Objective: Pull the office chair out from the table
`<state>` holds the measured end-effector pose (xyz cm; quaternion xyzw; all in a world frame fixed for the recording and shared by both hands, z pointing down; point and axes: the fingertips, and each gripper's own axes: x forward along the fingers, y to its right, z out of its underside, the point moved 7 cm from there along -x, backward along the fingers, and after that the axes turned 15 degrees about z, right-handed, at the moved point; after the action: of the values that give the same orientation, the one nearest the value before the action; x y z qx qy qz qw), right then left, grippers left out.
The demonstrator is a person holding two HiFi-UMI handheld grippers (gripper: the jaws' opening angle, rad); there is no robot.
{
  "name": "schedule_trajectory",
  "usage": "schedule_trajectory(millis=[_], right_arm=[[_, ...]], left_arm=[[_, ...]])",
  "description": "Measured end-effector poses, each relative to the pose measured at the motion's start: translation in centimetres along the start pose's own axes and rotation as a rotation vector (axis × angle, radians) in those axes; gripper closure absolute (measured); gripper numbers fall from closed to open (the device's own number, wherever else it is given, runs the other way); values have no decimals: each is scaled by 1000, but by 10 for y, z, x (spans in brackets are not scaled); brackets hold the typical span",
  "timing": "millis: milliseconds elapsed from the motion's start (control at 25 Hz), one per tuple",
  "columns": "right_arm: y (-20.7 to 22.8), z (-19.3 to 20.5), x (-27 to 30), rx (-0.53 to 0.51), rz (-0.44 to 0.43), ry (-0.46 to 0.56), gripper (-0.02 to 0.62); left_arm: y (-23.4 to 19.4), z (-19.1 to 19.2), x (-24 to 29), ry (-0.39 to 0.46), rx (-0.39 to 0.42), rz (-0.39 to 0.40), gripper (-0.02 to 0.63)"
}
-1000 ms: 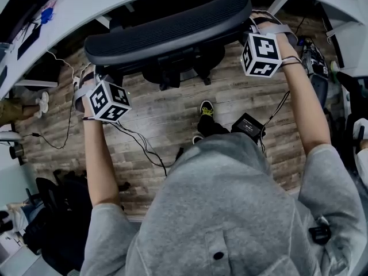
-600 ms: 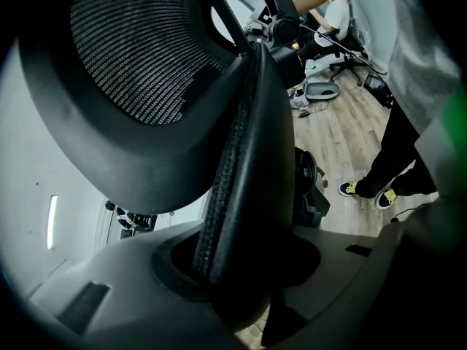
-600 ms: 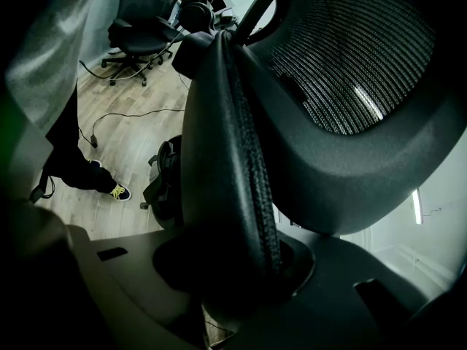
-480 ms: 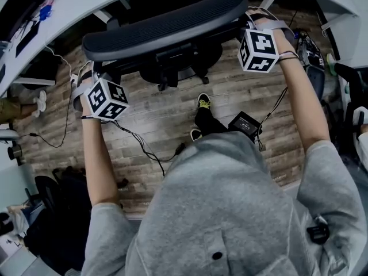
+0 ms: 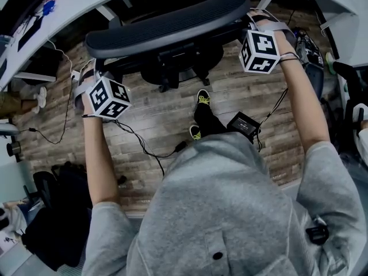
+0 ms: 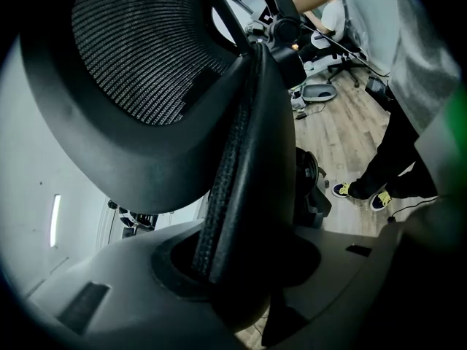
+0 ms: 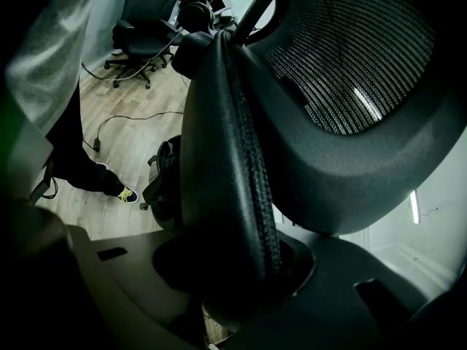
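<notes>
The black mesh office chair (image 5: 167, 25) stands with its backrest toward me, just out from the white table's curved edge (image 5: 69, 7). My left gripper (image 5: 92, 75) is shut on the backrest's left edge, its marker cube showing below. My right gripper (image 5: 253, 23) is shut on the right edge. In the left gripper view the padded rim of the backrest (image 6: 241, 159) runs down between the jaws of the left gripper (image 6: 230, 268). The right gripper view shows the same: the rim (image 7: 233, 166) is clamped in the right gripper (image 7: 233, 268). The seat and wheels are mostly hidden under the backrest.
Cables (image 5: 144, 148) and a black box (image 5: 244, 124) lie on the wooden floor near the person's shoes (image 5: 201, 99). A black bag (image 5: 57, 211) sits at lower left. Another chair (image 5: 351, 96) stands at the right; one more (image 7: 142, 35) is behind.
Both grippers, still clamped on the backrest, have moved with the chair away from the table. The person's feet have shifted on the floor.
</notes>
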<state>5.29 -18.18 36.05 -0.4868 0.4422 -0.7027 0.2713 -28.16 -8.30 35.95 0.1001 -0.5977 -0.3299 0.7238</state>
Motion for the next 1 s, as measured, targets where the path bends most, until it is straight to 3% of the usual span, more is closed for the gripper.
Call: schedule_trajectory(millis=[1000], right_arm=[[-21, -6, -44, 1, 5, 12, 448]], left_arm=[[41, 0, -31, -6, -16, -1, 420]])
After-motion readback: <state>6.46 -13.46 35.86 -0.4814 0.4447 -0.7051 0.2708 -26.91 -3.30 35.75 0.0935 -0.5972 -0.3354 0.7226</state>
